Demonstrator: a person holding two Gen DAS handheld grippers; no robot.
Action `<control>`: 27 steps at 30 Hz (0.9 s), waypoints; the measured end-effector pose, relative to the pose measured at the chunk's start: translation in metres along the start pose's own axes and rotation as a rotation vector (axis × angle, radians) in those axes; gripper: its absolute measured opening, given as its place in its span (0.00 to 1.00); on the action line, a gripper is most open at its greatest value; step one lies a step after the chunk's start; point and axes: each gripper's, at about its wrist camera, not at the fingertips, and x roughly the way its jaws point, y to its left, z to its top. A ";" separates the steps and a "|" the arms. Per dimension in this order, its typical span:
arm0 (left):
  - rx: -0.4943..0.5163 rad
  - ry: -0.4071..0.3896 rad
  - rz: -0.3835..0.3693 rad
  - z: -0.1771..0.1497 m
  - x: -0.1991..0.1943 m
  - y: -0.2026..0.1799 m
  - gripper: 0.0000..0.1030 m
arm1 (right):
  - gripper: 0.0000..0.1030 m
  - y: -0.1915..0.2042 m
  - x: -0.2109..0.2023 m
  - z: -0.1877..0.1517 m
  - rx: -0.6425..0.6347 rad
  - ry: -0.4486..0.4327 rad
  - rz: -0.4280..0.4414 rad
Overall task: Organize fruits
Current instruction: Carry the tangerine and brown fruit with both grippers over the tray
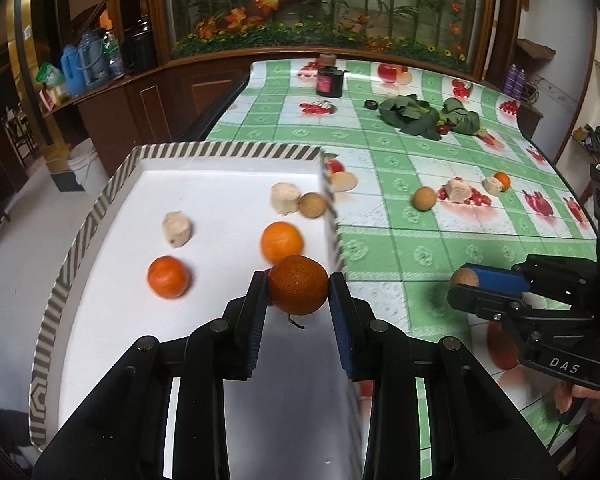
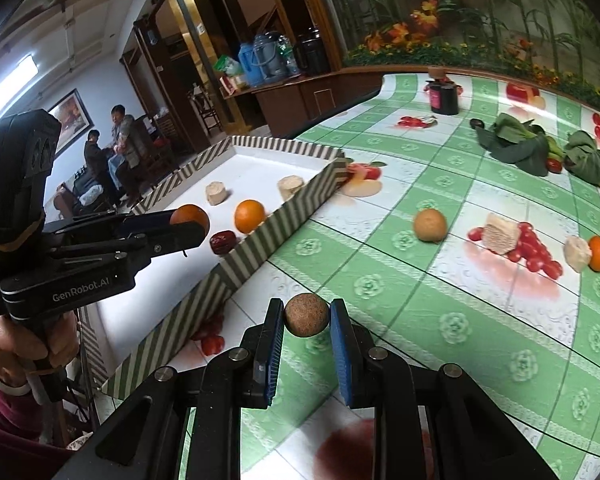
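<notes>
Now the left tool [image 1: 298, 285] clamps an orange [image 1: 298, 285] over the tray [image 1: 80, 232]; the right tool [image 2: 307, 316] pinches a brown ball [image 2: 307, 315].

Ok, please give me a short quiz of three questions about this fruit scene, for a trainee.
1. True or false: the left gripper holds an orange over the striped tray.
2. What do the fingers of the right gripper hold? A) a red date B) a small brown round fruit C) a leafy green
3. Fill in: the loose brown fruit outside the tray lies on the ____ tablecloth.

Key: 1 true; 2 B, the small brown round fruit; 3 green checked.
</notes>
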 end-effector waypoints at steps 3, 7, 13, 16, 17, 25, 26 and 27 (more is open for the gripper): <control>-0.012 0.009 0.006 -0.004 0.000 0.008 0.30 | 0.22 0.005 0.004 0.002 -0.007 0.003 0.008; -0.026 0.011 0.018 -0.007 0.000 0.017 0.30 | 0.22 0.011 0.008 0.005 -0.023 0.008 0.014; -0.039 0.015 0.031 -0.011 -0.001 0.029 0.30 | 0.22 0.020 0.012 0.009 -0.039 0.009 0.023; -0.061 0.022 0.031 -0.014 -0.002 0.039 0.30 | 0.22 0.024 0.015 0.012 -0.048 0.009 0.030; -0.071 0.025 0.028 -0.015 -0.003 0.043 0.30 | 0.22 0.026 0.016 0.013 -0.052 0.009 0.032; -0.119 0.041 0.033 -0.024 -0.007 0.067 0.30 | 0.22 0.047 0.024 0.025 -0.098 0.010 0.060; -0.122 0.044 0.034 -0.025 -0.007 0.069 0.30 | 0.22 0.052 0.027 0.027 -0.108 0.012 0.065; -0.125 0.046 0.036 -0.026 -0.007 0.071 0.30 | 0.22 0.054 0.028 0.029 -0.114 0.014 0.067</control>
